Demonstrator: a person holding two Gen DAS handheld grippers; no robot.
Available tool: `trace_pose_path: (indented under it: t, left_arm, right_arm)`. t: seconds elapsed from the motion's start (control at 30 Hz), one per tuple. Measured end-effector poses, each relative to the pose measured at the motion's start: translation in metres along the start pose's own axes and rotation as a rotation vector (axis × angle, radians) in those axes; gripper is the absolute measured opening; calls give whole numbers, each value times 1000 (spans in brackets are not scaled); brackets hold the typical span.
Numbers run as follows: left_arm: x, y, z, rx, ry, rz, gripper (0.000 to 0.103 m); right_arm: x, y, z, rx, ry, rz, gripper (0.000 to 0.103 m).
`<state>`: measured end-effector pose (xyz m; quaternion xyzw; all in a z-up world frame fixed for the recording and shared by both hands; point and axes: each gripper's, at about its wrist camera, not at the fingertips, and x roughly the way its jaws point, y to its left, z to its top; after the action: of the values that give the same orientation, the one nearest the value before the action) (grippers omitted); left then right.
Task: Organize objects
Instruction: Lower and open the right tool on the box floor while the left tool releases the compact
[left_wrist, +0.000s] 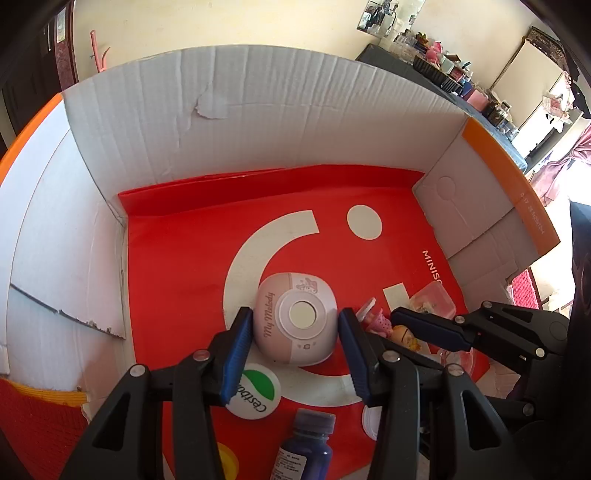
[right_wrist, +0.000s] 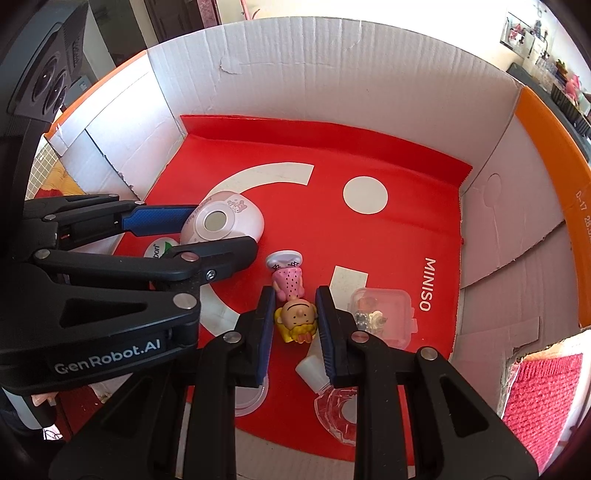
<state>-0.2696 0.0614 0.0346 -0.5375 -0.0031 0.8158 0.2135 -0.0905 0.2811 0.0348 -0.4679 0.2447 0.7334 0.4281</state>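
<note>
Both my claws sit low in the cardboard box (left_wrist: 258, 110). Left gripper (left_wrist: 295, 354) stands wide, its blue pads flanking the pink My Melody gadget (left_wrist: 295, 317), seemingly just touching. Right gripper (right_wrist: 295, 321) is half open astride the doll figurine (right_wrist: 293, 306), which lies flat on the red Miniso bag (right_wrist: 406, 221); contact unclear. Beyond sits a clear case (right_wrist: 384, 314).

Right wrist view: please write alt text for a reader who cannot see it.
The right gripper is open around the head of a small doll in a pink dress, which lies on a red bag inside a cardboard box. To the left, the left gripper brackets a pink round device.
</note>
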Motion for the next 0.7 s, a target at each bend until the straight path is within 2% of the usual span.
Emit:
trace_pose_path:
  t: [0.47, 0.7]
  left_arm:
    - [-4, 2, 4, -9, -1, -11, 50]
    - [-6, 3, 4, -17, -3, -12, 53]
  right_arm:
    - [-1, 3, -4, -6, 1, 2, 22]
    - [-3, 2, -8, -9, 2, 2, 22]
